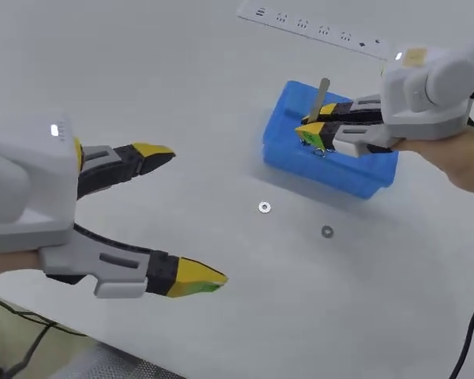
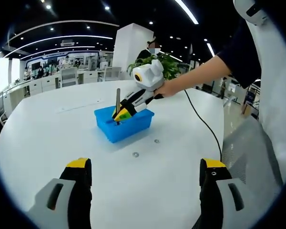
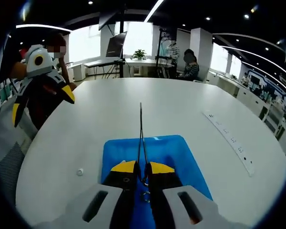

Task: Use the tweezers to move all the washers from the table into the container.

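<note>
The blue container (image 1: 355, 175) sits on the white table. My right gripper (image 1: 308, 131) hovers over it, shut on thin metal tweezers (image 1: 321, 92) whose tips stick out past the jaws. In the right gripper view the tweezers (image 3: 141, 126) reach forward over the container (image 3: 181, 152) from my right gripper (image 3: 143, 168). Two washers (image 1: 264, 207) (image 1: 327, 231) lie on the table in front of the container. My left gripper (image 1: 186, 213) is open and holds nothing, to the left of the washers. In the left gripper view its jaws (image 2: 145, 176) frame the washers (image 2: 135, 154) (image 2: 156, 141) and the container (image 2: 126, 128).
A white power strip (image 1: 308, 25) lies at the far edge behind the container. A black cable (image 1: 472, 332) runs along the right side. The table's near edge crosses the lower left, with a cable (image 1: 31, 343) below it. People and desks stand in the background.
</note>
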Motion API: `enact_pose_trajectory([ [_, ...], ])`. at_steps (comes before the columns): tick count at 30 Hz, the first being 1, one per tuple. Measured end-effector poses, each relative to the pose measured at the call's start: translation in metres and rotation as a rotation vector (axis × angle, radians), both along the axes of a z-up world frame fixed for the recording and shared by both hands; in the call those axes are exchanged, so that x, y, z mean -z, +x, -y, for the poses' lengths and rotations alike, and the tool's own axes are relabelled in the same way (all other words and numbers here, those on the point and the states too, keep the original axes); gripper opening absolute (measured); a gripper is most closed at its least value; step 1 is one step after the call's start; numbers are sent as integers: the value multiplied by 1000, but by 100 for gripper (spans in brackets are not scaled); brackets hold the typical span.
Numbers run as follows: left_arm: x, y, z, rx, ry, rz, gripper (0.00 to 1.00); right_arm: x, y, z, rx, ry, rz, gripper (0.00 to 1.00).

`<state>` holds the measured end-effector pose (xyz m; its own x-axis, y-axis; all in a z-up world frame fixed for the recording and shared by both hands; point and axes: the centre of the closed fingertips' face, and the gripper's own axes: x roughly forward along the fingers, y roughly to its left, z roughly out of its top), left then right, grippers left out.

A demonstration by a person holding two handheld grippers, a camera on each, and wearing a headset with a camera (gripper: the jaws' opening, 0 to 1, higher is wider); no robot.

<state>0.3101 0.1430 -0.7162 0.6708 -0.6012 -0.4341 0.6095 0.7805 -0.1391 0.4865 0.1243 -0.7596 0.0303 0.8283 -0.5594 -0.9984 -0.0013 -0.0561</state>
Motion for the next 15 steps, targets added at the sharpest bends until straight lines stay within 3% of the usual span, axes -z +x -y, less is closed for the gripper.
enact_pose_trajectory([
  [10, 2, -1, 7, 13, -9, -17, 99, 2, -1, 2, -17, -6, 12, 9],
  [15, -1, 2, 6, 12, -13, -8, 99, -3, -3, 0, -19, 8, 15, 7],
])
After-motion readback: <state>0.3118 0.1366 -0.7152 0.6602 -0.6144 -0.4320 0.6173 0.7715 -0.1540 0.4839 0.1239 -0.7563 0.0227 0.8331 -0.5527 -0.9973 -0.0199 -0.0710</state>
